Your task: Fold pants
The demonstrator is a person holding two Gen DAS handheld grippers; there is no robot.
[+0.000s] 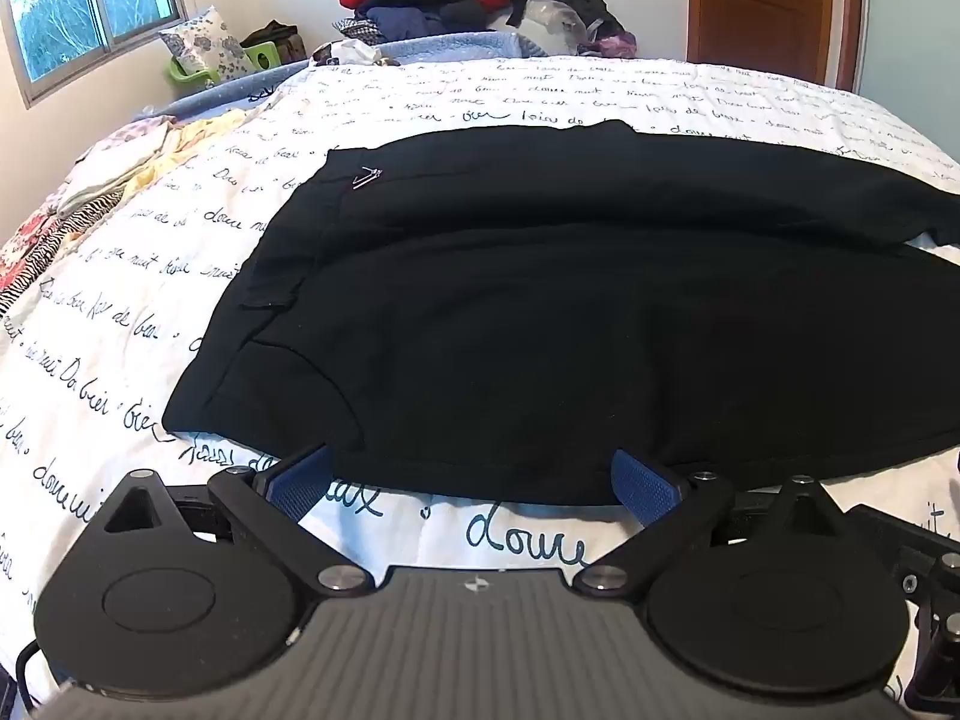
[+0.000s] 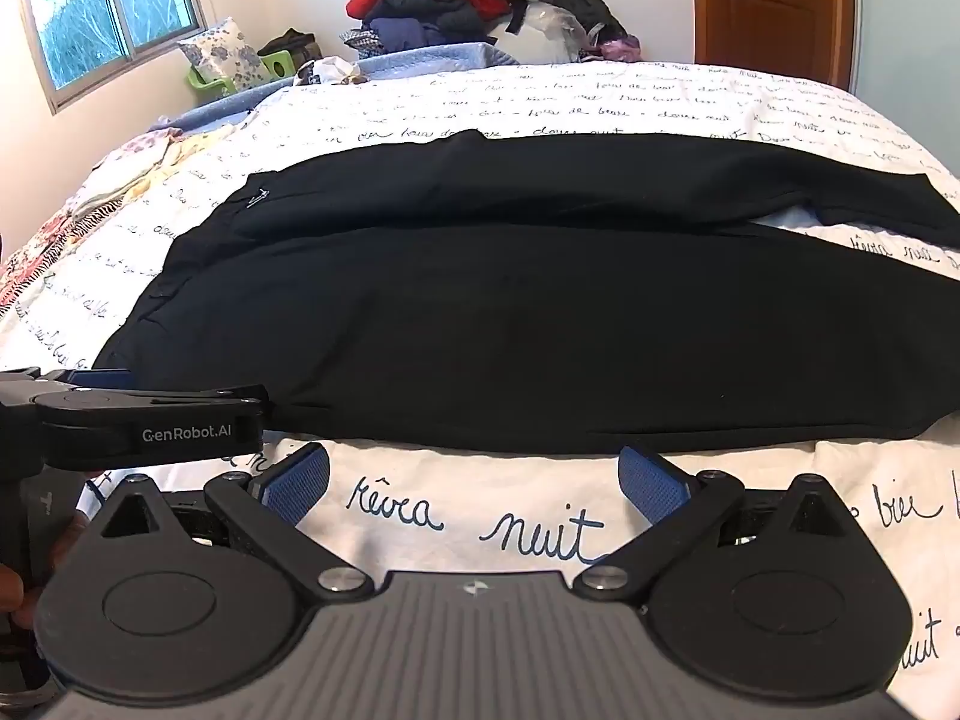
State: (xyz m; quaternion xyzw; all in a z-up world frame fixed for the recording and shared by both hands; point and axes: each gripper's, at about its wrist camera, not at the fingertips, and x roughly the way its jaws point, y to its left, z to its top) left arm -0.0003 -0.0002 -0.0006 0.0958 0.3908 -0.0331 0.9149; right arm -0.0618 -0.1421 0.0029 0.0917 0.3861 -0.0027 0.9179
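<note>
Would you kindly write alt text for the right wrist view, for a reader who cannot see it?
Black pants lie spread flat across a white bedspread printed with handwriting. The open right tool hovers just short of their near edge, with the left tool at the left edge. A clothes pile sits behind.

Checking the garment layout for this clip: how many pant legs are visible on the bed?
2. The far leg lies toward the clothes pile; the near leg lies along the bed edge by the tongs, both running right. Their right-hand ends leave the frame.
</note>
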